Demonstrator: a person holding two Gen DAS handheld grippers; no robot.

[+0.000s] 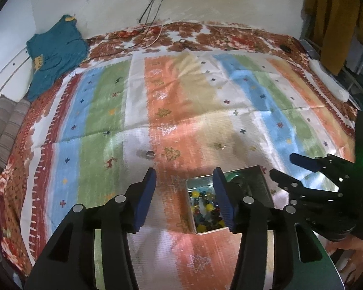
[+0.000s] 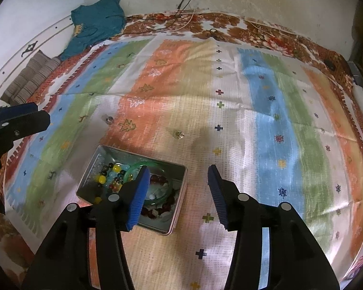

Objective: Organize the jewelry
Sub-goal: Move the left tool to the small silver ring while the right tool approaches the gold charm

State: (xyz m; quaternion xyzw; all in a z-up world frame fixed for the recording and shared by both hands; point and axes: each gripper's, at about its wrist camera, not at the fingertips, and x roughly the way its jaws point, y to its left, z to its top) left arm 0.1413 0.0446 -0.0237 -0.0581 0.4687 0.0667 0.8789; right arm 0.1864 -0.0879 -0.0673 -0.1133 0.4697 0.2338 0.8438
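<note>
A metal tin (image 2: 180,201) (image 1: 261,176) sits on the striped cloth. It holds coloured bead strings (image 2: 111,171) (image 1: 203,205), a green bangle (image 2: 135,166) and dark red beads (image 2: 157,181). A silver ring (image 1: 149,155) (image 2: 109,119) and a small gold ring (image 1: 220,147) (image 2: 178,134) lie loose on the cloth beyond the tin. My left gripper (image 1: 184,186) is open and empty just left of the tin. My right gripper (image 2: 177,181) is open and empty over the tin's right end; it shows in the left wrist view (image 1: 283,166) too.
The striped cloth (image 2: 266,111) covers a bed with a floral sheet (image 1: 205,33). A teal shirt (image 1: 55,53) and folded grey cloth (image 1: 7,123) lie at the far left. Cables (image 1: 152,4) hang on the wall. A mustard garment (image 1: 331,19) hangs at the right.
</note>
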